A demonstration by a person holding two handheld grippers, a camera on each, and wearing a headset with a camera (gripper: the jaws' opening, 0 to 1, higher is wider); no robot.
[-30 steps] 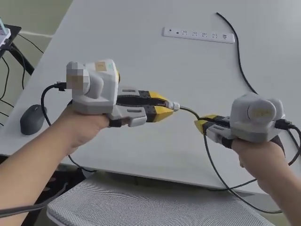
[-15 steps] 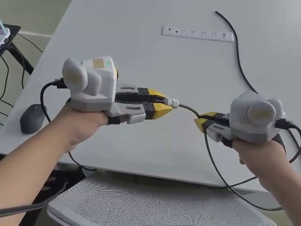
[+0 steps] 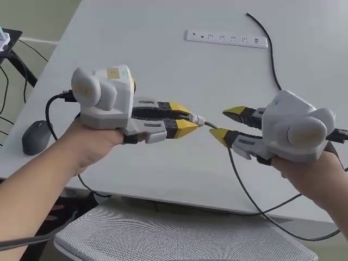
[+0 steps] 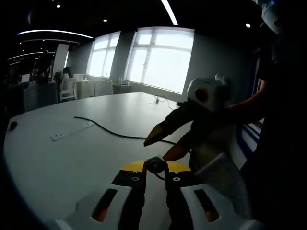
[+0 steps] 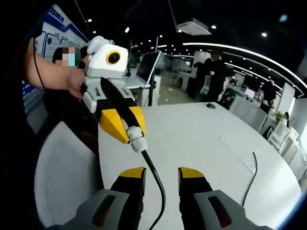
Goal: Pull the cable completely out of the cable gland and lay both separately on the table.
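Pull step in hand, cable not out yet; left gripper (image 3: 190,121) clamped on cable gland (image 3: 201,120) above table (image 3: 163,60); right gripper (image 3: 225,123) jaws wide apart, cable (image 5: 153,168) running between them ungripped, trailing to 5 o'clock; next: close on cable beside gland, pull toward 3 o'clock.

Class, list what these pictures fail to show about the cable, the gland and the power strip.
1. How much cable sits inside the cable gland: head view, covered by the gland and the left claw.
2. The cable's far end: head view, lost near the lower right corner.
3. Markings on the power strip: head view, too small.
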